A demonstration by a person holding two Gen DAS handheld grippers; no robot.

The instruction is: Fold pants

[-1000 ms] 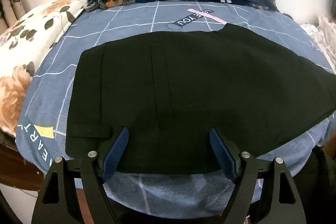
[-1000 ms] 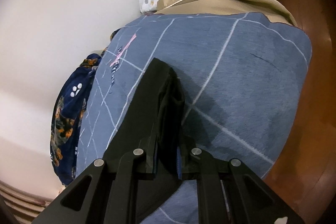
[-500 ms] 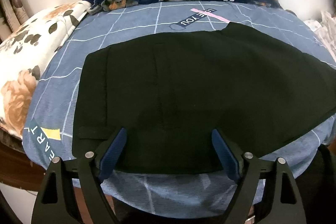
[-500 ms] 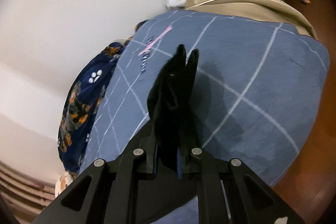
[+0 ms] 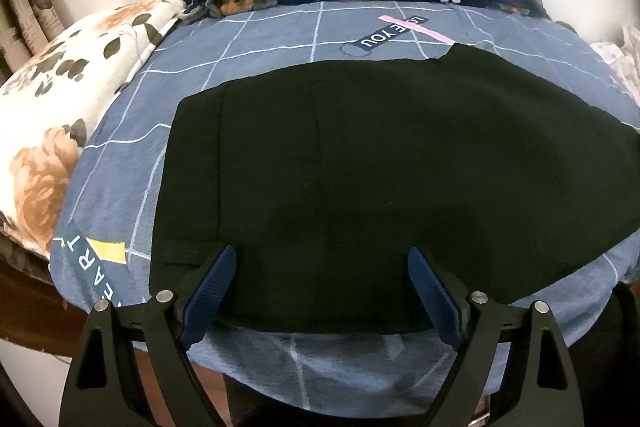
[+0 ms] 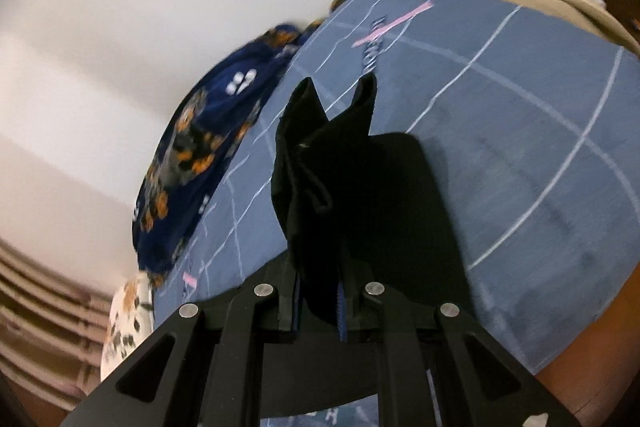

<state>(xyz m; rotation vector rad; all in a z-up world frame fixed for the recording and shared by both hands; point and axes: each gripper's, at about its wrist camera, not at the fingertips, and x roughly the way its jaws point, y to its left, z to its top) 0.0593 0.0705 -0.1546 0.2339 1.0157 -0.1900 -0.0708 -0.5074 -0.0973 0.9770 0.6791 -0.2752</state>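
Pants [image 5: 360, 179] flat on bedsheet [image 5: 248, 39], frame centre. Right gripper [image 6: 320, 301] clamped on lifted leg end, mid-fold. Left gripper [image 5: 322, 287] jaws just opening, wide apart, gripping nothing. Next: carry end toward waistband.

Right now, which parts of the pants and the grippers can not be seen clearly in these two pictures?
- Left wrist view: the right end of the pants is cut off by the picture edge.
- Left wrist view: seams and pockets are lost in the dark cloth.
- Right wrist view: the fingers of the right gripper are mostly hidden by the bunched cloth they clamp.
- Right wrist view: the dog-print blanket is blurred.
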